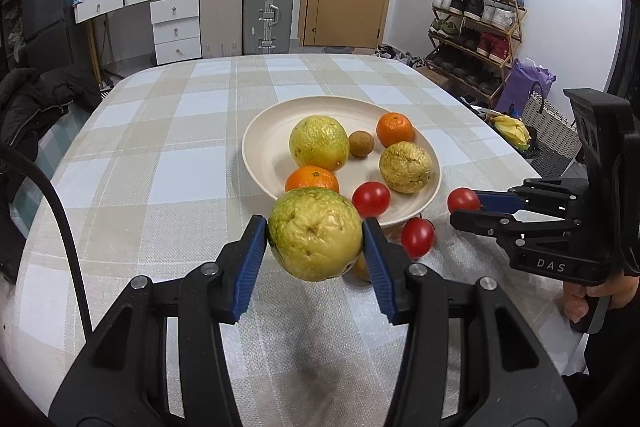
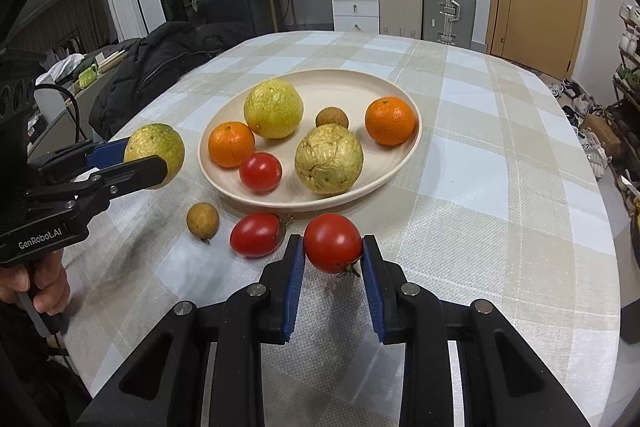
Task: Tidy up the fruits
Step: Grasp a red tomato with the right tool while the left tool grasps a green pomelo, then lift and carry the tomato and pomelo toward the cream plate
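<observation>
My left gripper [image 1: 315, 239] is shut on a wrinkled yellow-green fruit [image 1: 315, 234] and holds it above the table, near the plate's front-left rim; it also shows in the right wrist view [image 2: 154, 155]. My right gripper [image 2: 333, 247] is shut on a red tomato [image 2: 333, 242], held just in front of the cream plate [image 2: 280, 201]. The plate holds two oranges [image 2: 231, 143], a yellow fruit [image 2: 273, 108], a wrinkled fruit [image 2: 329, 164], a tomato [image 2: 261, 171] and a small brown fruit [image 2: 331, 118]. A tomato [image 2: 256, 235] and a small brown fruit [image 2: 203, 220] lie on the cloth.
The table has a checked cloth [image 2: 480, 131]. A dark jacket [image 2: 160, 63] lies over a chair at the table's left. Suitcases [image 1: 266, 11], drawers and a shoe rack [image 1: 476, 23] stand beyond the far edge.
</observation>
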A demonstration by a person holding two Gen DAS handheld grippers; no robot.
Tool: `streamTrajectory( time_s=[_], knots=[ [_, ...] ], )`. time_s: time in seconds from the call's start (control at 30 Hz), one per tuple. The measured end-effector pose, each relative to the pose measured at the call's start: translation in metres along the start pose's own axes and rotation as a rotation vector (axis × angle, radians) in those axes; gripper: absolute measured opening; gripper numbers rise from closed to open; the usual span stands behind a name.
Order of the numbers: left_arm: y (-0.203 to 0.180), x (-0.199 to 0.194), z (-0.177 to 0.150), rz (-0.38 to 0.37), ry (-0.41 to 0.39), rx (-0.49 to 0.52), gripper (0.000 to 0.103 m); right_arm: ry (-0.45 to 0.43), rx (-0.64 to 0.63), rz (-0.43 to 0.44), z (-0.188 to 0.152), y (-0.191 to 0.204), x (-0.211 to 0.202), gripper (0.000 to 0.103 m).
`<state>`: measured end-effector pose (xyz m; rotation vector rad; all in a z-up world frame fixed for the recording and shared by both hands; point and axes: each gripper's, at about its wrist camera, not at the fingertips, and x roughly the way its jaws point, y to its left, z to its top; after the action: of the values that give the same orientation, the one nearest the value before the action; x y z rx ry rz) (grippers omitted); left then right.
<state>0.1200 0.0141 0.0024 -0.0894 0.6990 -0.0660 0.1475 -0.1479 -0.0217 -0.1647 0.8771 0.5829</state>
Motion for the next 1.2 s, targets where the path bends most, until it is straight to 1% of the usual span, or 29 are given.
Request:
streamTrajectory(
  time_s=[0.33,0.6,1.2],
  knots=[
    [0.004,-0.014,0.004,0.014,-0.048,-0.01,0.046,-0.071,0.019,0.013,0.006,-0.001,-0.014,0.029],
    [0.007,-0.018,0.005,0.02,-0.061,-0.016,0.046,-0.113,0.041,0.015,0.007,-0.006,-0.024,0.029],
    [0.02,-0.02,0.013,0.049,-0.095,-0.043,0.046,-0.155,0.088,0.006,0.011,-0.012,-0.032,0.029]
  ],
)
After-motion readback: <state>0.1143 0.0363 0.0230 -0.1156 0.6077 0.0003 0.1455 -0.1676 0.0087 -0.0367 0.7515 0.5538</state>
